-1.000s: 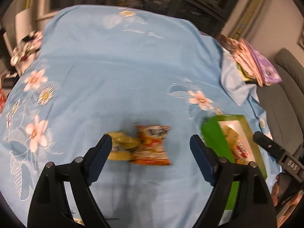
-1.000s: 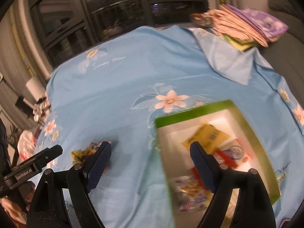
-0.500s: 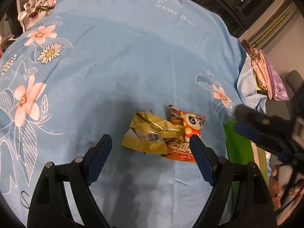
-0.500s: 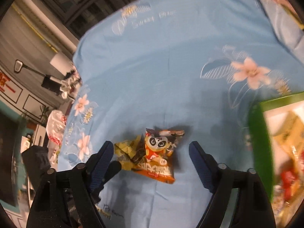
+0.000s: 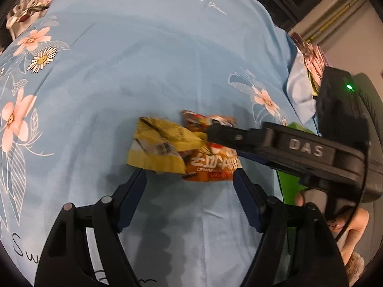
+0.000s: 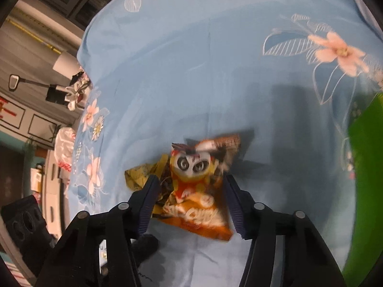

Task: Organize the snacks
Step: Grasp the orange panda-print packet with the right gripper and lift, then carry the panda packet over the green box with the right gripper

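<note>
An orange panda snack packet (image 6: 196, 191) lies on the blue flowered sheet (image 6: 191, 71), overlapping a crumpled yellow packet (image 6: 141, 174) on its left. My right gripper (image 6: 191, 181) straddles the orange packet and its jaws are closing, with the pads near the packet's sides but not visibly pressing. In the left wrist view the yellow packet (image 5: 158, 148) and orange packet (image 5: 210, 165) lie just beyond my left gripper (image 5: 189, 177). Its jaws are closing too, with nothing between them. One black finger of the right gripper (image 5: 229, 136) crosses over the orange packet there.
A green box (image 6: 366, 167) stands at the right, its side also showing behind the right gripper (image 5: 289, 181). Folded cloths (image 5: 311, 57) are stacked at the sheet's far right corner. A person's hand (image 5: 354, 220) holds the right gripper. Clutter (image 6: 76, 88) sits off the sheet's left edge.
The right gripper swung left from above the green box down onto the orange packet, and its jaws narrowed. The left gripper sank closer to the two packets and narrowed a little.
</note>
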`<state>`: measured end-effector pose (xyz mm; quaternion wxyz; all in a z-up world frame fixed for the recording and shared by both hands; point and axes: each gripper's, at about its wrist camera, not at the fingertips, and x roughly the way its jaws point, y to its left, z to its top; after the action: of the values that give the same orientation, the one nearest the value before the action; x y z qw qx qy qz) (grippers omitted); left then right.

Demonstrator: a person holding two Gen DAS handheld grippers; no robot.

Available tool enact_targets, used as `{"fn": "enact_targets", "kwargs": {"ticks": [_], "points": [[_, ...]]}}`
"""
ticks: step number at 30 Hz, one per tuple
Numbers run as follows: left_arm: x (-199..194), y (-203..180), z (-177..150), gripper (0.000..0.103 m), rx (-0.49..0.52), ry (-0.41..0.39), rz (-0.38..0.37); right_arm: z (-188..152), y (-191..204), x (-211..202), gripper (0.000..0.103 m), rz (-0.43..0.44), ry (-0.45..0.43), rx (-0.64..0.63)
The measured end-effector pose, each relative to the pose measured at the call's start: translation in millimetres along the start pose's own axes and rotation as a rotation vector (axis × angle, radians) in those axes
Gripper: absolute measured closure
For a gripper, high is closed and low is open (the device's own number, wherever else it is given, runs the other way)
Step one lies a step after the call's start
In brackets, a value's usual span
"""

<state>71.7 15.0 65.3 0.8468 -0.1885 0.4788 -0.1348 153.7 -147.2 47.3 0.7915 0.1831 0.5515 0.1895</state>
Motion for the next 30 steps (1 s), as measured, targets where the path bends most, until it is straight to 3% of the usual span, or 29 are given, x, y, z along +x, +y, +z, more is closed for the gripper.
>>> {"fn": "enact_targets", "kwargs": {"ticks": [1,4,9,12,15,20,30], "points": [[1.5,-2.0,-1.1,0.029,0.009,0.004,-0.004,-1.2,-1.2,2.5,0.059,-0.005,0.011,0.001],[11.5,-5.5,-4.4,0.029,0.010,0.040,-0.027,-4.4,-4.6,6.1,0.066,0.011,0.030,-0.003],[25.3,-9.5,-8.6,0.031,0.023,0.083,-0.036,-10.6,-12.7,-1.2,0.069,0.063,0.049,0.016],[32.2,-9.8,-9.4,0.035,0.012,0.093,-0.080,-15.0,-18.0,-3.3,0.070,0.101,0.064,0.040],[37.7,-9.4,-11.3,0.051,-0.007,0.114,-0.113,-21.0,-22.8,-4.0,0.070,0.140,0.066,0.064],[32.3,-20.5,-16.5,0.067,0.040,0.091,-0.096,-25.6,-23.6,-8.9,0.071,0.164,0.048,0.082],[5.4,-58.9,-15.9,0.070,0.157,-0.005,-0.112,-36.1,-12.4,-59.4,0.071,0.169,-0.094,0.047]]}}
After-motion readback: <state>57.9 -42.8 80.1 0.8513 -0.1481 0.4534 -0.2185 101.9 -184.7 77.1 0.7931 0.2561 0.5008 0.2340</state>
